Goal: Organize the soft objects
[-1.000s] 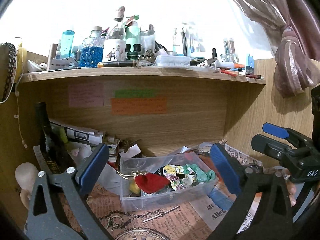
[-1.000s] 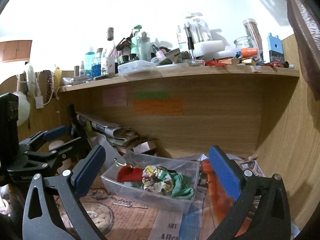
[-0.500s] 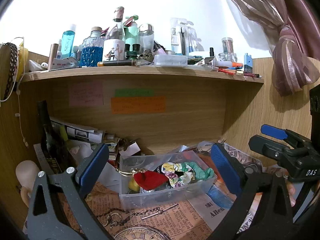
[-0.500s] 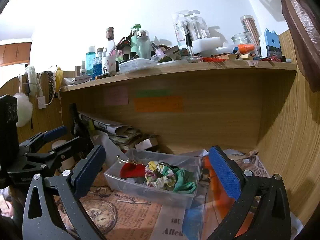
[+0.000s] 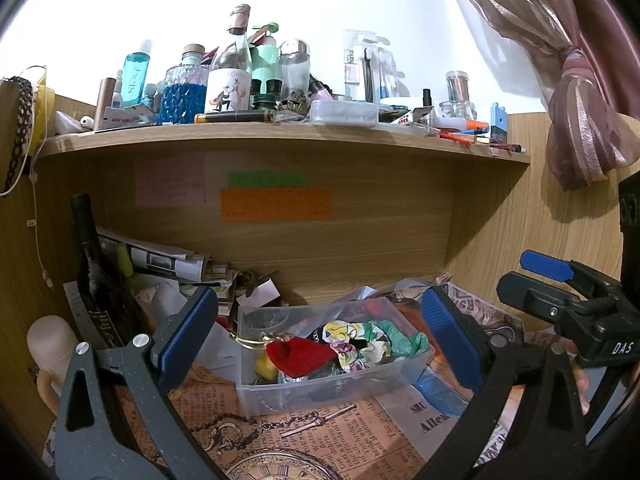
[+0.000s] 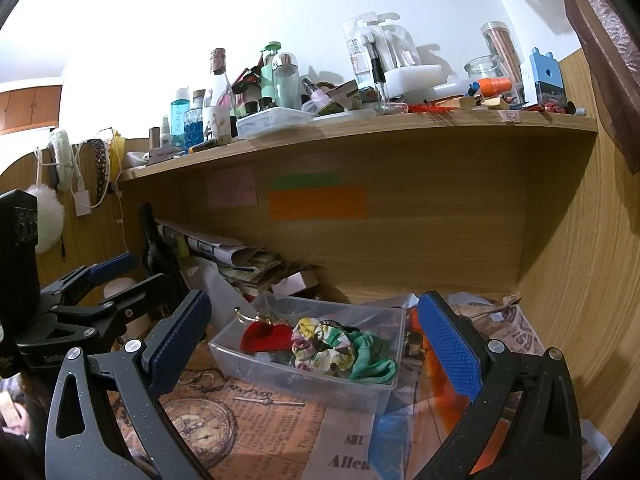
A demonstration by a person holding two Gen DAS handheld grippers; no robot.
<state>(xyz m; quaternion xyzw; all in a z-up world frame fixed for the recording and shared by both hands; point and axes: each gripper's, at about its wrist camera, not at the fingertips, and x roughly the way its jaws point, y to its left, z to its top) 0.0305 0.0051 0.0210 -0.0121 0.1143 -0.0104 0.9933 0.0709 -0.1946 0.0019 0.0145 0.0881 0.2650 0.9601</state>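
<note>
**Both tongs hung open in front of the box of soft things**

The left tongs (image 5: pixel 320 336) were wide apart and held nothing. The right tongs (image 6: pixel 316 344) were wide apart too, with nothing between them. In each wrist view, the clear plastic box (image 5: pixel 412 364) (image 6: pixel 304 384) sat on the worktop (image 5: pixel 344 436) (image 6: pixel 272 432), past the blue pads, and it showed in the gap between the two fingers. No pad touched the box.

Inside the box lay a red cloth pouch (image 5: pixel 302 356) (image 6: pixel 266 336) with a gold clasp. Just beside it was a flowery scrunchie (image 5: pixel 352 344) (image 6: pixel 316 346), and a green scrunchie (image 5: pixel 400 334) (image 6: pixel 370 356) touched that one on its other side. A small yellow thing (image 5: pixel 265 366) sat under the pouch, but it was too hidden to name.

The worktop was covered with old-style newspaper with a clock picture (image 6: pixel 200 428) on it. A small metal chain (image 5: pixel 280 426) lay on the paper just in front of the box.

A dark wine bottle (image 5: pixel 98 280) stood at the back on the left, next to a pile of papers (image 5: pixel 168 260). Pink, green and orange sticky notes (image 5: pixel 276 204) were stuck on the wooden back wall. The shelf (image 5: pixel 280 136) above was packed with bottles and jars. In the left wrist view the right tongs showed at the right edge, well away from the box.
</note>
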